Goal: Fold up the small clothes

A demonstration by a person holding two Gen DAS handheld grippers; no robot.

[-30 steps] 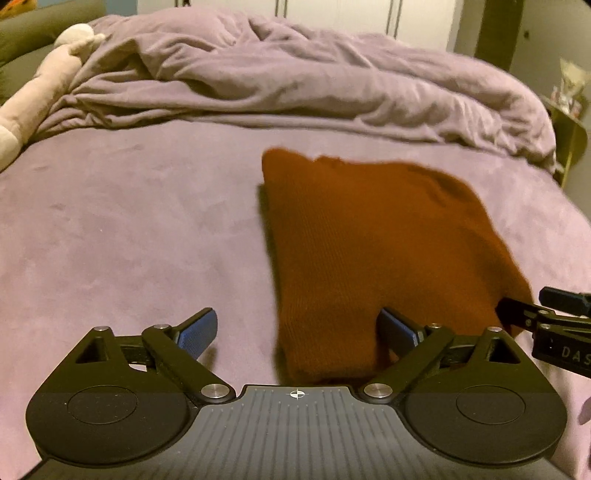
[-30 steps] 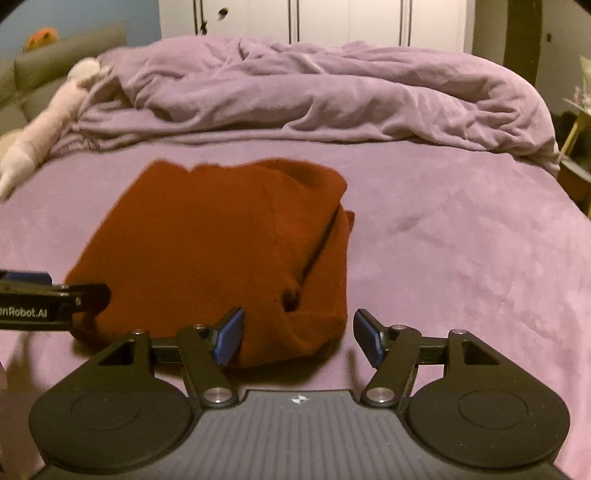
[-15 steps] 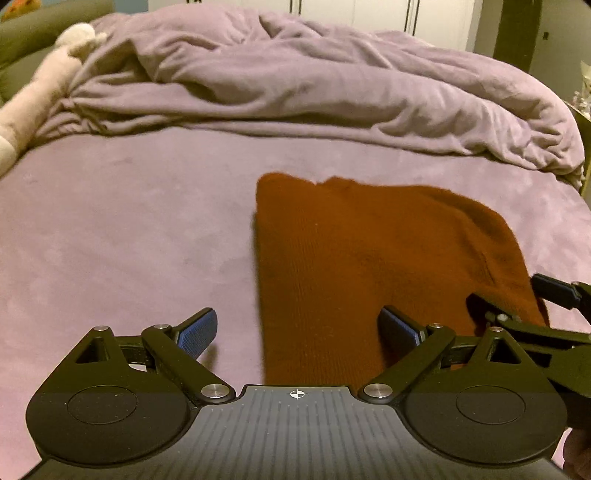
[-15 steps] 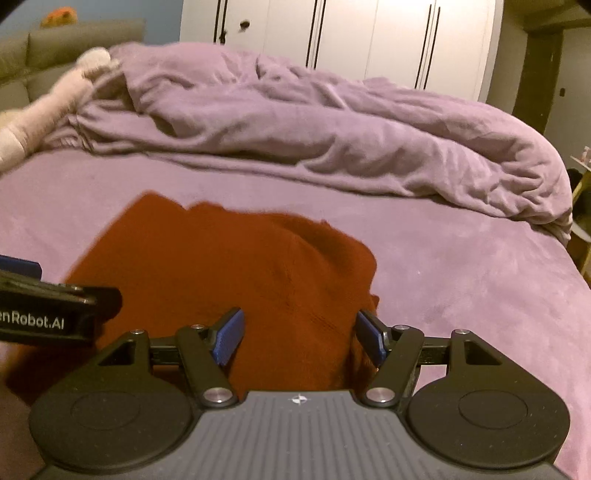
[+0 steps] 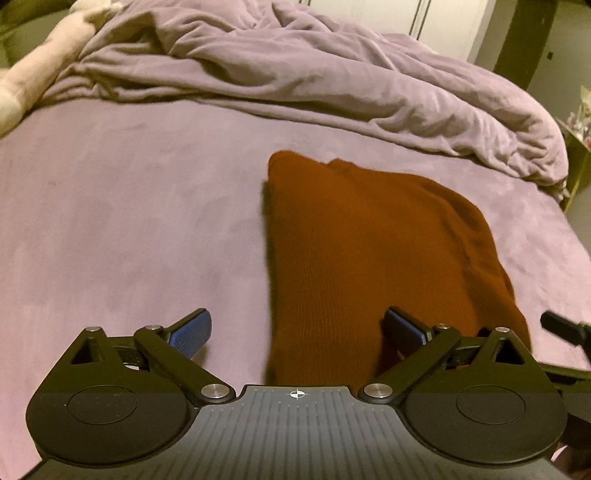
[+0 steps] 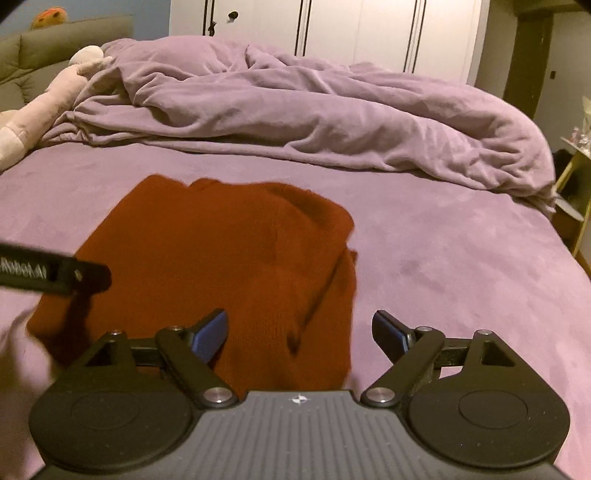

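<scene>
Two grippers: both in my views, both with jaws spread wide and nothing between the pads.
Left gripper (image 5: 298, 330): released; I see its blue pads (image 5: 192, 332) far apart, the near left edge of the garment lying in the gap below them, no pad touching cloth that I can make out.
Right gripper (image 6: 299, 332): also released; its left blue pad (image 6: 209, 334) sits over the garment's near edge, its right pad over bare sheet just beside the cloth. From the left wrist view I catch only a black tip of it (image 5: 561, 326) at the right border.
Left gripper seen from the right wrist: a black bar (image 6: 55, 273) with white lettering reaches in from the left, above the garment's left part, casting a shadow on it.
Rust-brown knitted garment (image 5: 369, 251): folded into a roughly rectangular packet, lying flat on the bed in front of both grippers; a folded layer lies along its right side, with a dark crease running diagonally (image 6: 317, 291).
Purple bedsheet (image 5: 129, 221): smooth under and around the garment.
Rumpled purple duvet (image 6: 314, 110): heaped across the far side of the bed, well apart from the garment.
Pale plush toy (image 6: 55, 99): at the far left, against the duvet's edge.
White wardrobe doors (image 6: 332, 33): behind the bed.
</scene>
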